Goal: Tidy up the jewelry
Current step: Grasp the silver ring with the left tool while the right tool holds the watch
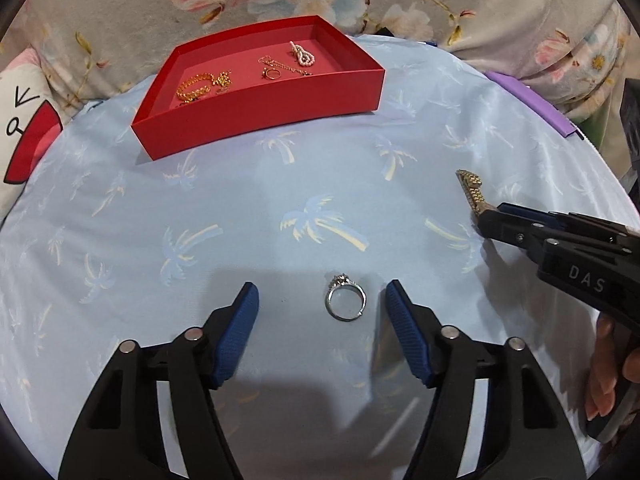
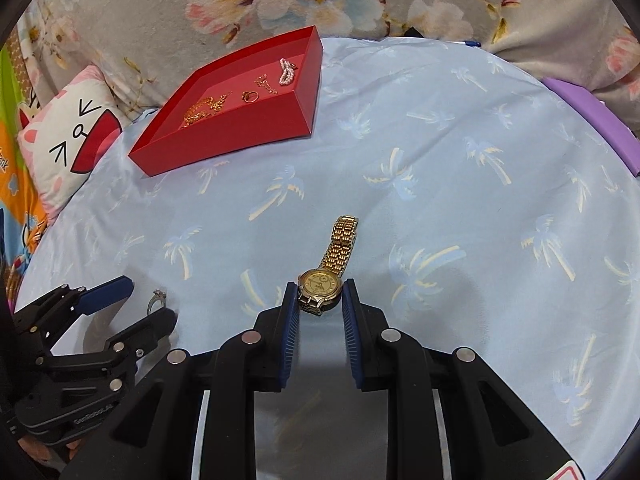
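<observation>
On a pale blue cloth [image 1: 280,200] printed with palm trees, seen from the left wrist, the left gripper [image 1: 322,300] hangs with its blue pads spread wide. A silver ring [image 1: 345,298] lies flat on the cloth between them, nearer the right pad, touching neither. Farther back sits a red tray [image 1: 260,104] holding a gold chain [image 1: 200,86], a gold ring [image 1: 271,74] and a pearl piece [image 1: 302,54]. At the right edge the right gripper [image 1: 486,220] grips one end of a gold watch [image 1: 472,186].

From the right wrist, the right gripper [image 2: 320,300] has its pads pressed on either side of the watch [image 2: 320,286] case, pinching it; the band stretches away across the cloth [image 2: 440,180]. The left gripper [image 2: 148,300] is at lower left, jaws apart around the ring [image 2: 156,300]. The tray [image 2: 224,140] stands well apart, upper left.
</observation>
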Demonstrator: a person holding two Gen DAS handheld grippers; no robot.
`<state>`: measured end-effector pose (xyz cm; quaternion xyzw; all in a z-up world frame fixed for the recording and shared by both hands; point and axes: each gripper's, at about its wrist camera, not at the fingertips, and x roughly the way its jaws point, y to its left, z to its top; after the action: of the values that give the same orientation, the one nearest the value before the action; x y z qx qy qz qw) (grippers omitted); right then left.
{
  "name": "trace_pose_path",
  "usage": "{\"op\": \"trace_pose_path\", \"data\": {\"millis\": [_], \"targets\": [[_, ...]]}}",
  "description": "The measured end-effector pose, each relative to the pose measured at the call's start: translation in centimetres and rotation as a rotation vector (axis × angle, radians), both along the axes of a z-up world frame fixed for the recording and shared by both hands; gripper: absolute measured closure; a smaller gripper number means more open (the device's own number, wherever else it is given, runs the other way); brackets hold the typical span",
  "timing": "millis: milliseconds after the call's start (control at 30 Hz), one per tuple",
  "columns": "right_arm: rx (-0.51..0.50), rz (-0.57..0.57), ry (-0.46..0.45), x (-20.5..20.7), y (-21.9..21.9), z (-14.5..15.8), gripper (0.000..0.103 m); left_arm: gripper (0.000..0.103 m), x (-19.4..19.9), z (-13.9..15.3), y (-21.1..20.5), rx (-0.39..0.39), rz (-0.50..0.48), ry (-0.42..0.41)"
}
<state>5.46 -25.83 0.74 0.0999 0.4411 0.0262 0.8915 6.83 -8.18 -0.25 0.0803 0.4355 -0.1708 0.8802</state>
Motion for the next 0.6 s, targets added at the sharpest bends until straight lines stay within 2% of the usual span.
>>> {"op": "trace_pose_path", "data": {"millis": [167,300,333,600], "targets": [[-0.001,0.002,0.001,-0.05,0.00,0.05,0.082,0.066,-0.07,0.04,0.10,0.006,-0.008,-0.026],[-0.002,0.002,0.000,-0.06,0.03,0.07,0.082,0.076,-0.21,0.07,0.17,0.003,-0.018,-0.031],[-0.001,0.002,-0.001,-0.10,0.07,0.09,0.082,0.083,-0.24,0.08,0.22,0.002,-0.021,-0.032],[-0.004,0.011,-0.029,-0.67,0.42,0.95,0.082,0.084,-0.61,0.16,0.90,-0.032,-0.047,-0.016]]}}
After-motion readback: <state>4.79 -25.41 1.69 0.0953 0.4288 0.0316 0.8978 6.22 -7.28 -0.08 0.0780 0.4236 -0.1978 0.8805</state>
